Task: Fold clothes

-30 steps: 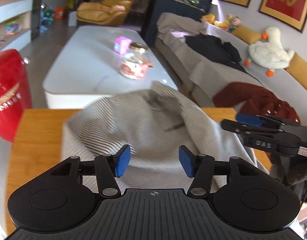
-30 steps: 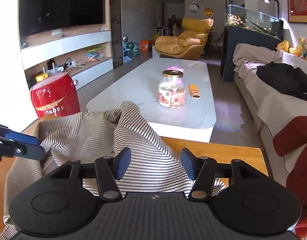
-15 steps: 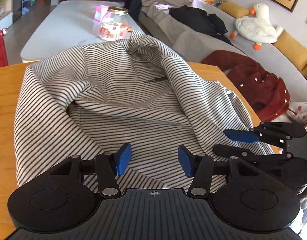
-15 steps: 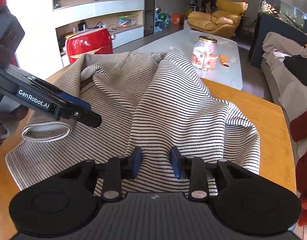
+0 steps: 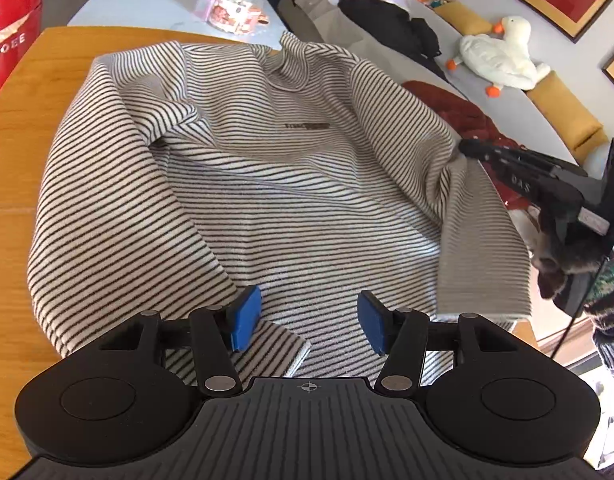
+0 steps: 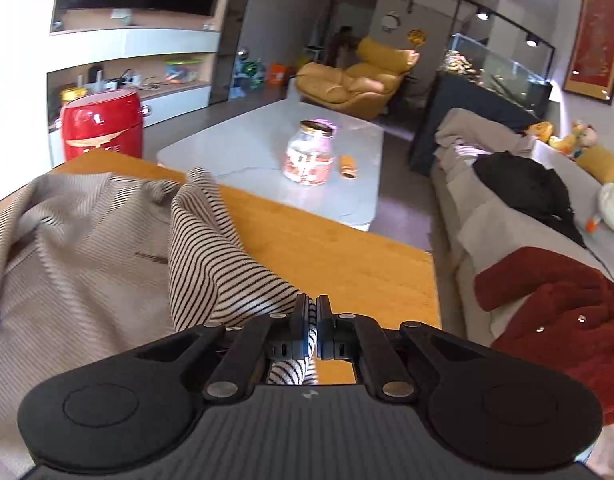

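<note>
Left gripper (image 5: 309, 322): jaws wide apart, empty — poised over the near hem of the striped sweater (image 5: 267, 184).
Right gripper (image 6: 311, 320): clamped on the sweater's right edge.
Striped sweater: spread on the wooden table (image 5: 15, 128).
Glass jar (image 6: 309, 156): beyond the sweater — well apart.

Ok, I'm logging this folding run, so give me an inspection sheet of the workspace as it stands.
Surface: wooden table, bare at its far right part.
Job's things: striped sweater spread front up on the table, sleeves rumpled, right edge lifted.
Clutter: nothing seen on the table besides the sweater.
Grippers: left gripper open above the hem; right gripper shut on the sweater's right edge.
Cables: nothing seen.
Surroundings: white coffee table with a glass jar; red drum; sofa with a red garment, black garment and plush duck.
</note>
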### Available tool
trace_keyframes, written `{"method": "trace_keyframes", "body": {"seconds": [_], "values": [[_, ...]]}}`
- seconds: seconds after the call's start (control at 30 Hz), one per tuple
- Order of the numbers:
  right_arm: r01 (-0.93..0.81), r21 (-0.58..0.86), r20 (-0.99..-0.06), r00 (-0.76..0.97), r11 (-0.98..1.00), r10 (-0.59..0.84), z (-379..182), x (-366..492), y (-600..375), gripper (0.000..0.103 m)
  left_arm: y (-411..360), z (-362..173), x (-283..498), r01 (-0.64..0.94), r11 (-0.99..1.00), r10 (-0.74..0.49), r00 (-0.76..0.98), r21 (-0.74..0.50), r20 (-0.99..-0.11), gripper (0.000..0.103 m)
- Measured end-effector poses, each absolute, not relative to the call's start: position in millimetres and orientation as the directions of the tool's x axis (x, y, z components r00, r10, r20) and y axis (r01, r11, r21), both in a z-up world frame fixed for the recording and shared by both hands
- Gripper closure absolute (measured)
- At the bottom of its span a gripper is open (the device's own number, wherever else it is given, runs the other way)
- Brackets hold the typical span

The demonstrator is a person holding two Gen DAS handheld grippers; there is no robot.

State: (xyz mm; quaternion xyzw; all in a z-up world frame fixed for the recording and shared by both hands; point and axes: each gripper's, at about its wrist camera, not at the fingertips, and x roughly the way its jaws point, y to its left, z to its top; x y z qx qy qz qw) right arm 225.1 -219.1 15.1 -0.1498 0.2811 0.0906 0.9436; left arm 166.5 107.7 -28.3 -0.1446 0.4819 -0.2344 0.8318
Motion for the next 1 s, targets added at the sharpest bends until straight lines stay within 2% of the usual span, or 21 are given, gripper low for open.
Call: {"method": "trace_keyframes", "body": {"seconds": [0.2,0.27,0.3,0.37,0.47,0.53,0.67,0.73,0.77,0.8,0.83,0.9,0.97,1.0], "values": [[-0.106,-0.324,-0.489,0.869,0.940,-0.071,10.2,258.7,-238.0,0.100,104.6,-23.7,158.4,0.270,0.853,-0.522,0.404,-0.447,-0.751,0.042],[-0.026,-0.341,-0.491,0.858,0.940,-0.154,4.1,279.4,-256.9,0.100,108.0,-15.9,161.8,0.266,0.874,-0.486,0.442,-0.407,-0.754,0.041],[-0.002,-0.318,-0.517,0.839,0.948,-0.171,1.9,290.0,-267.8,0.100,109.9,-11.8,163.5,0.263,0.884,-0.466,0.463,-0.386,-0.754,0.037],[-0.007,-0.202,-0.578,0.808,0.979,-0.114,3.3,298.6,-286.7,0.100,119.8,1.3,166.9,0.241,0.919,-0.394,0.541,-0.312,-0.744,0.030],[-0.132,-0.054,-0.596,0.800,0.990,0.075,9.1,289.9,-287.8,0.097,135.5,19.7,180.1,0.216,0.949,-0.314,0.630,-0.228,-0.711,0.024],[-0.194,-0.020,-0.590,0.794,0.981,0.145,10.4,284.7,-276.2,0.089,146.3,26.0,195.9,0.215,0.955,-0.297,0.655,-0.206,-0.694,0.021],[-0.309,0.020,-0.590,0.764,0.951,0.261,2.9,274.0,-245.4,0.087,155.8,15.7,240.9,0.188,0.977,-0.206,0.683,-0.103,-0.701,0.021],[-0.383,-0.013,-0.605,0.738,0.923,0.298,-6.3,267.3,-226.0,0.083,154.0,4.6,262.1,0.181,0.982,-0.168,0.669,-0.061,-0.724,0.022],[-0.410,-0.045,-0.619,0.727,0.911,0.297,-12.5,263.2,-216.9,0.081,152.5,-1.5,271.5,0.181,0.982,-0.155,0.651,-0.046,-0.743,0.028],[-0.419,-0.085,-0.641,0.718,0.904,0.273,-20.3,260.8,-210.0,0.081,151.1,-7.4,280.6,0.182,0.983,-0.140,0.635,-0.029,-0.759,0.045],[-0.411,-0.109,-0.662,0.709,0.905,0.242,-28.2,260.1,-207.8,0.081,149.1,-10.3,285.7,0.181,0.983,-0.112,0.637,0.006,-0.762,0.053],[-0.387,-0.125,-0.685,0.700,0.914,0.202,-39.3,257.8,-209.7,0.080,145.1,-16.1,295.9,0.178,0.981,-0.057,0.641,0.076,-0.765,0.078],[-0.373,-0.117,-0.689,0.698,0.920,0.195,-38.9,253.7,-213.2,0.080,145.4,-18.5,304.5,0.154,0.977,0.009,0.663,0.148,-0.749,0.085],[-0.367,-0.112,-0.703,0.686,0.923,0.188,-36.4,254.4,-212.8,0.080,145.3,-14.1,297.2,0.163,0.980,-0.024,0.666,0.114,-0.746,0.087]]}}
